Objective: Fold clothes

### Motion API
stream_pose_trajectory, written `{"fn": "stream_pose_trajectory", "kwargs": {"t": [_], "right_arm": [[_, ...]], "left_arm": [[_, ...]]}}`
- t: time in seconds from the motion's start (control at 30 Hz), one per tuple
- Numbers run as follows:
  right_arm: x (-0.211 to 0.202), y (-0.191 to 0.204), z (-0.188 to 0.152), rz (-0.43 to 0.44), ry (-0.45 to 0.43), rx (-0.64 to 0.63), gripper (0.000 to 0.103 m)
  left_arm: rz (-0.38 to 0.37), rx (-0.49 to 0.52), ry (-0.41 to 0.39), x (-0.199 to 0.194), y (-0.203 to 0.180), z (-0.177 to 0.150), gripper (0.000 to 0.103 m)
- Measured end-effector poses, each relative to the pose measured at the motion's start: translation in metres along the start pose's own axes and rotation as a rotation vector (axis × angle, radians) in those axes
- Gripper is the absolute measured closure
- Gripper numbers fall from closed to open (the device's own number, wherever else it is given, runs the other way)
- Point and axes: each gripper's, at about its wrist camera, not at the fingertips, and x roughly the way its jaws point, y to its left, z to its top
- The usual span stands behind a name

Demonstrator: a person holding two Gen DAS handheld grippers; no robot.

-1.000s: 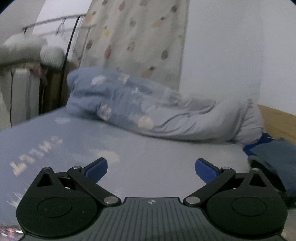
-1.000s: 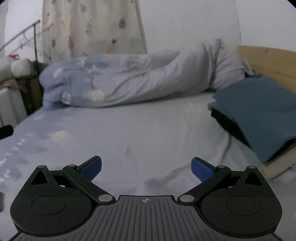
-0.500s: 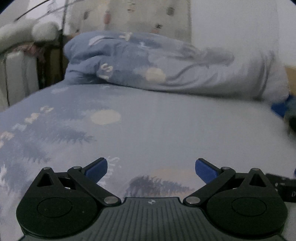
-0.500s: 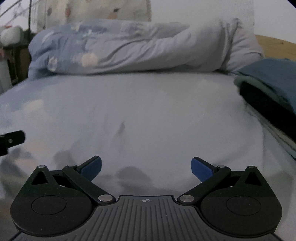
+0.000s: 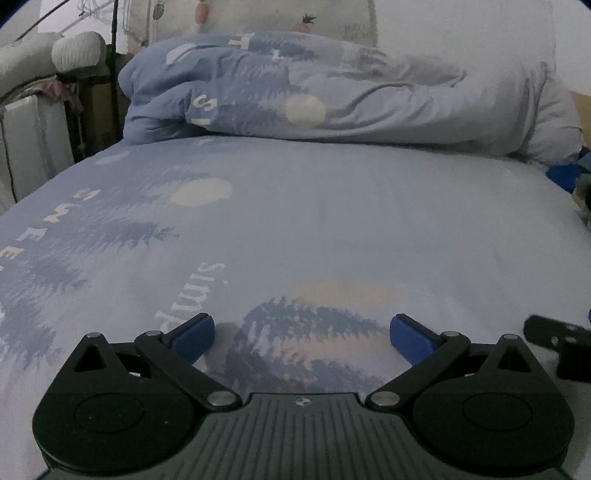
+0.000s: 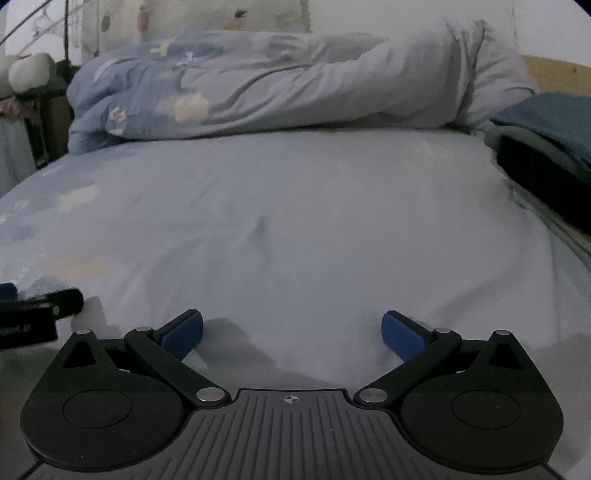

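Note:
My left gripper (image 5: 302, 334) is open and empty, low over the pale blue printed bed sheet (image 5: 295, 229). My right gripper (image 6: 291, 332) is open and empty, low over the sheet's plain part (image 6: 295, 221). A stack of folded clothes, dark with a teal blue piece on top (image 6: 546, 122), lies at the right edge of the bed, far right of the right gripper. A bit of it shows in the left wrist view (image 5: 569, 173). Each gripper's body shows at the edge of the other's view: the right one (image 5: 557, 339), the left one (image 6: 33, 314).
A rolled blue and grey duvet (image 5: 332, 92) lies across the far end of the bed, also in the right wrist view (image 6: 277, 85). A patterned curtain (image 5: 258, 18) hangs behind it. A radiator and rack (image 5: 33, 133) stand left of the bed. A wooden headboard (image 6: 554, 77) is at far right.
Both grippers have dropped lower and closer to the sheet, side by side. The jaws have stayed open.

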Motion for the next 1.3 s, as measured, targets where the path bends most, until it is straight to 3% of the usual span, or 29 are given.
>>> {"fn": "stream_pose_trajectory", "kwargs": {"t": [0.3,1.3], "right_arm": [[0.010,0.004,0.004,-0.025,0.007,-0.030,0.000],[0.013,0.008,0.004,-0.035,-0.002,-0.036,0.000]], "left_arm": [[-0.052,0.022,0.005,-0.002,-0.008,-0.007,0.000],[-0.059,0.013,0.008,0.018,0.001,0.009,0.000]]}}
